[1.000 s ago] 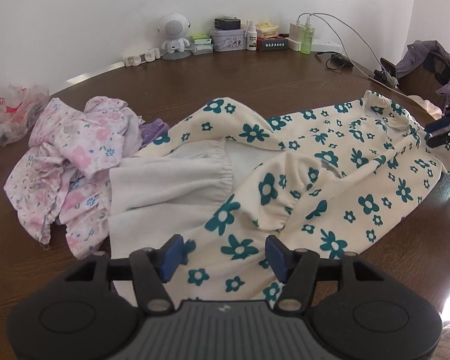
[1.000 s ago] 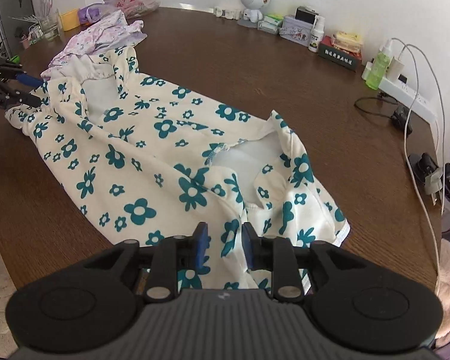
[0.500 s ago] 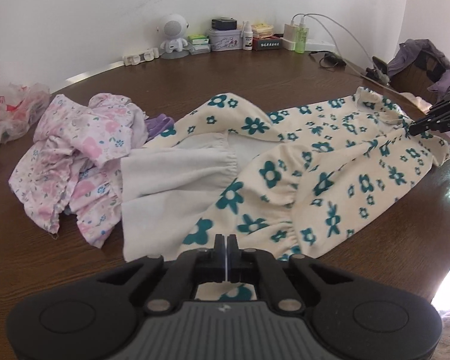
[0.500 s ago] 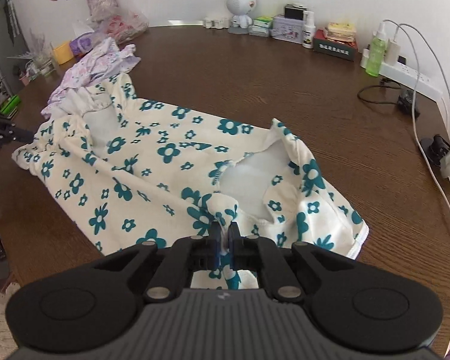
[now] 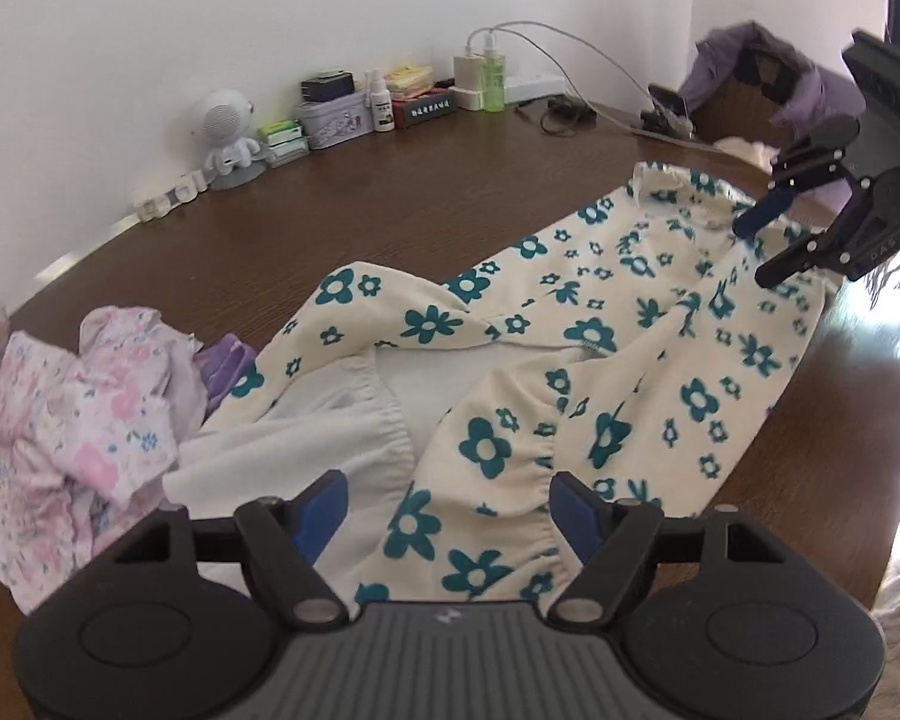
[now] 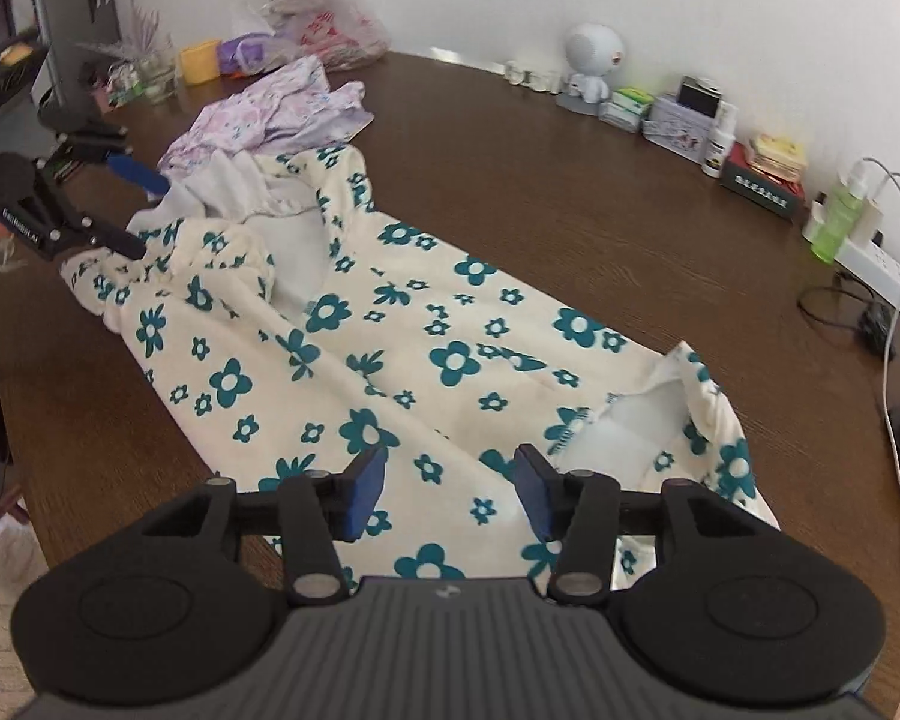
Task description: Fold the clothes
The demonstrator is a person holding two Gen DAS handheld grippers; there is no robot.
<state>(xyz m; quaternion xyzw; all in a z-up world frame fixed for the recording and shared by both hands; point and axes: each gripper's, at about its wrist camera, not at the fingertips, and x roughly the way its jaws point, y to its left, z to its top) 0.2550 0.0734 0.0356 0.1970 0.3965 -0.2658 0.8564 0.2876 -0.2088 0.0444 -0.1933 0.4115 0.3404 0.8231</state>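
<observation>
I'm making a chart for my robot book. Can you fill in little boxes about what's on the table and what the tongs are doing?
main cloth: cream flowered pants, spread along the brown table
other clothes: pink flowered pile beside the pants' waist
left tongs: open, over the waist end
right tongs: open, over the leg end
back edge: white robot toy, tin box, green bottle

Home room: wooden table [image 6: 570, 210], power strip [image 6: 870, 252], laundry pile [image 5: 78, 408], toiletries.
</observation>
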